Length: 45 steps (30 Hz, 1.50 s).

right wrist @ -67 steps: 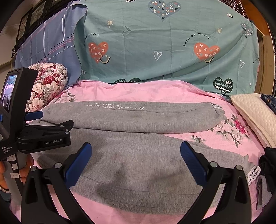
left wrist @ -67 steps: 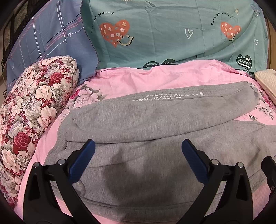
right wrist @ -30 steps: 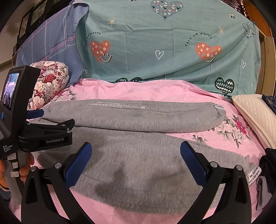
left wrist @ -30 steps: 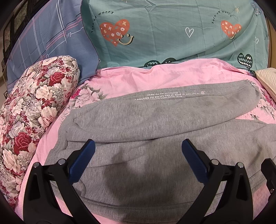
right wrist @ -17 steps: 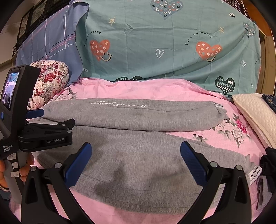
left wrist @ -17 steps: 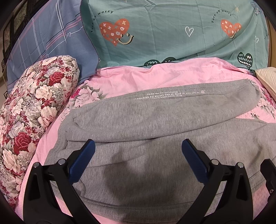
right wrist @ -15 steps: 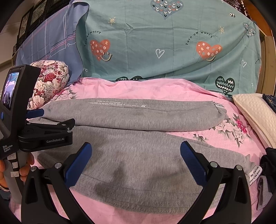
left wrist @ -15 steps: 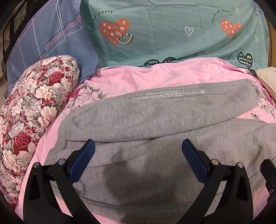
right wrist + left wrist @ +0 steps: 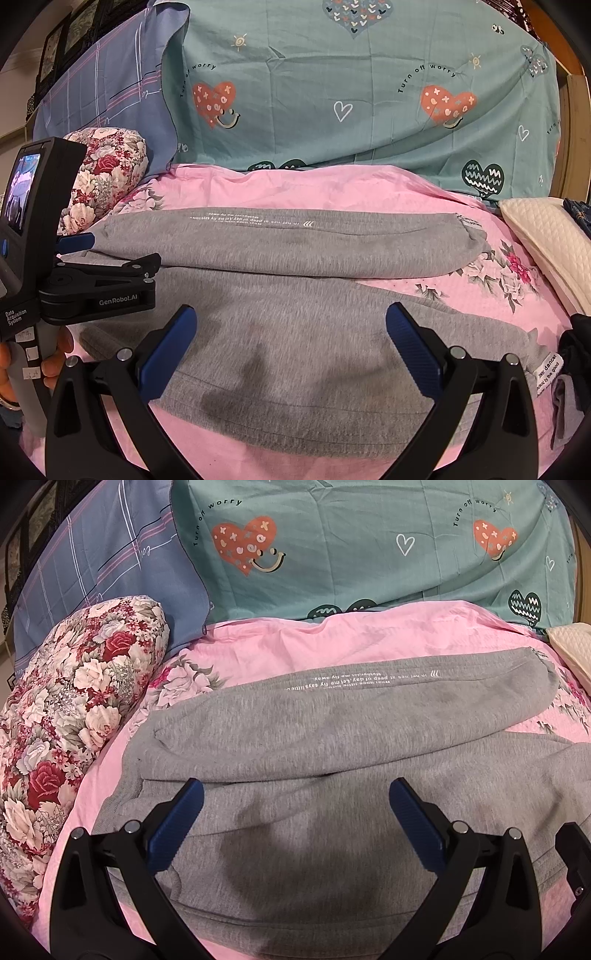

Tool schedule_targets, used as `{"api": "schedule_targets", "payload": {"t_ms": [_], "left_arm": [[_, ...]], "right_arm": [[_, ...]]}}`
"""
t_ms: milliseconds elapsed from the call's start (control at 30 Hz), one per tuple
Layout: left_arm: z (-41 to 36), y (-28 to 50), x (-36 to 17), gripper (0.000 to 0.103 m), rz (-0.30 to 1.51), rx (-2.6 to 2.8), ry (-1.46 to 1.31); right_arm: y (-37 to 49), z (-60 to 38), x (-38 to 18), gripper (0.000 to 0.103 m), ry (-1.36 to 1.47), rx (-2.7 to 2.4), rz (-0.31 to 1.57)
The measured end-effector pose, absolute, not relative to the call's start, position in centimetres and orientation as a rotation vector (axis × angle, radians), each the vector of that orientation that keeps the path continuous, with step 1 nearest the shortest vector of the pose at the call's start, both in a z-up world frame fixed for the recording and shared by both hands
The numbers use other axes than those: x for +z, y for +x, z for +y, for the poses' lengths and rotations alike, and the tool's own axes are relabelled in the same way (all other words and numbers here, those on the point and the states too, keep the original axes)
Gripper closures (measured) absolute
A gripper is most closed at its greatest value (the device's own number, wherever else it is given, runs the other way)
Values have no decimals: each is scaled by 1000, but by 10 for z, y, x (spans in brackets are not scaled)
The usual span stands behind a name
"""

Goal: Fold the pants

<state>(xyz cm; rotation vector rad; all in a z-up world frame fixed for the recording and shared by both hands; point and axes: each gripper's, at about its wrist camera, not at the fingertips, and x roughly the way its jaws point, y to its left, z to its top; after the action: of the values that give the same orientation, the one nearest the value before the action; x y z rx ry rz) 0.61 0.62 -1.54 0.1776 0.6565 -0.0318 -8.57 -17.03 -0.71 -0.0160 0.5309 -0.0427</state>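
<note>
Grey sweatpants (image 9: 314, 782) lie spread on the pink bed, both legs running left to right, the far leg with a line of white print. They also show in the right wrist view (image 9: 295, 295). My left gripper (image 9: 295, 797) is open and empty, hovering over the near leg at the waist end. My right gripper (image 9: 290, 325) is open and empty over the middle of the near leg. The left gripper's body (image 9: 74, 288) shows at the left in the right wrist view, held by a hand.
A floral bolster (image 9: 62, 716) lies along the bed's left side. Teal heart-print (image 9: 369, 554) and blue plaid pillows (image 9: 110, 572) stand at the back. A cream quilted cushion (image 9: 546, 236) and dark clothes (image 9: 576, 354) sit at the right edge.
Both grippers stay open and nearly still. The right wrist view has shifted very slightly; the pants have not moved.
</note>
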Motion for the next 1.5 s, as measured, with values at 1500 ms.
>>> {"api": "schedule_targets", "payload": {"t_ms": [1500], "left_arm": [[233, 5, -67, 18, 1020, -138, -662]], "right_arm": [[-183, -340, -5, 1, 515, -164, 853]]}}
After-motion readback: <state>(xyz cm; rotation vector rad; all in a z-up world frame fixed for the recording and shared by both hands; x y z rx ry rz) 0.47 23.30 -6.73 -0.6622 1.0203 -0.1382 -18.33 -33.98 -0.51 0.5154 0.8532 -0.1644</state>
